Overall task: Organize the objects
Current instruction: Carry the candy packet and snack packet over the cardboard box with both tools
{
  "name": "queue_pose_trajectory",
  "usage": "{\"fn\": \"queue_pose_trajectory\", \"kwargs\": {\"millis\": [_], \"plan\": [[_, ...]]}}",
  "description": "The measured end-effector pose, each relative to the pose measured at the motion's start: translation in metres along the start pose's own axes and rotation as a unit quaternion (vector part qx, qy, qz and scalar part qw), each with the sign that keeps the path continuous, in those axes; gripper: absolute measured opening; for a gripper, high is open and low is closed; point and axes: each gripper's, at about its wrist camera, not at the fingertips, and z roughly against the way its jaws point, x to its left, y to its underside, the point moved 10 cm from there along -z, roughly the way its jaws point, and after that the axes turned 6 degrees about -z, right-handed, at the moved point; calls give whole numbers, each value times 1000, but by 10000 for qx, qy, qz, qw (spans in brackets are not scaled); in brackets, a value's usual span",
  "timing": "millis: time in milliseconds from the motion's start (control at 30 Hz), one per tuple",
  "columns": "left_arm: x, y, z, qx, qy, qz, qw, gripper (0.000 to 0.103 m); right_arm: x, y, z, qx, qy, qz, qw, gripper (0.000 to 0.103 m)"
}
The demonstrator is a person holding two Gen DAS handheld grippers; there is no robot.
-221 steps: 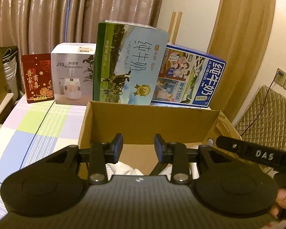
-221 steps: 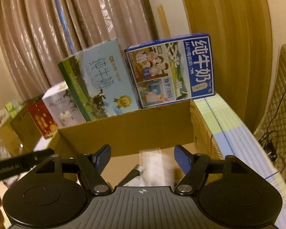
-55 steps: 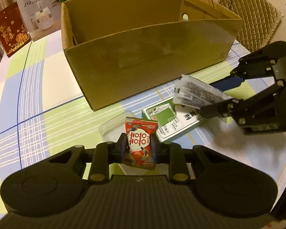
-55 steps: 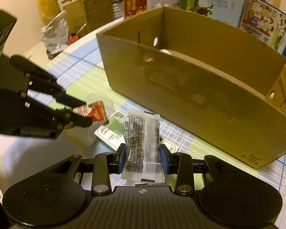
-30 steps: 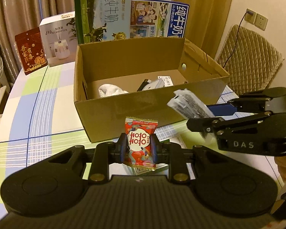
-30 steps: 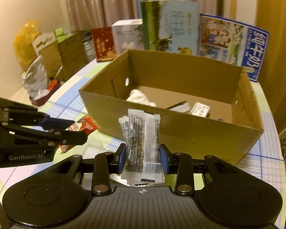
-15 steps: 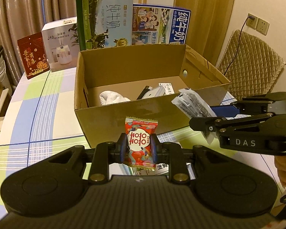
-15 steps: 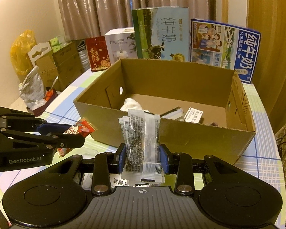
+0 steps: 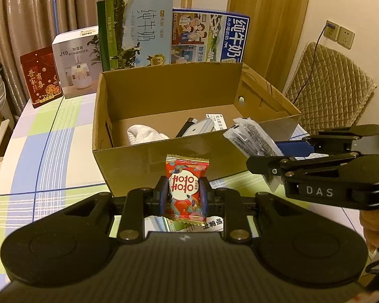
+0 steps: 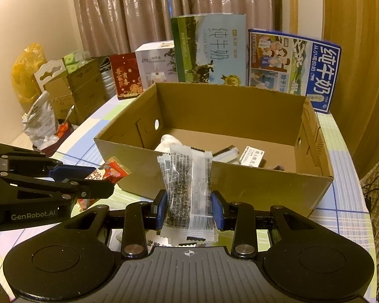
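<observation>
With the left gripper [image 9: 184,195] clamping the red candy packet [image 9: 185,186] and the right gripper [image 10: 188,208] clamping the clear sachet [image 10: 188,189], clear the cardboard box [image 10: 240,179] wall before releasing.

My left gripper [image 9: 185,195] is clamped on a red candy packet [image 9: 186,186]. My right gripper [image 10: 188,209] pinches a clear packet [image 10: 188,189], level beside the left.

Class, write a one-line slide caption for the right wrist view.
Right gripper holds a clear snack packet before the open cardboard box; left gripper brings a red candy.
</observation>
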Motion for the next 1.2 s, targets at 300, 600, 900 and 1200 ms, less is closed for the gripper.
{"fn": "queue_pose_trajectory", "kwargs": {"millis": [300, 600, 900, 1200], "plan": [[8, -5, 5, -159, -74, 183, 9997, 21, -6, -10, 7, -255, 93, -152, 9995, 34], [19, -12, 6, -289, -153, 342, 9989, 21, -34, -23, 15, -434, 416, -580, 9965, 34], [25, -23, 1, -396, -218, 421, 9981, 21, -54, -28, 19, -543, 617, -816, 9933, 34], [24, -30, -6, -440, -230, 444, 9978, 21, -61, -32, 22, -623, 660, -976, 9911, 34]]}}
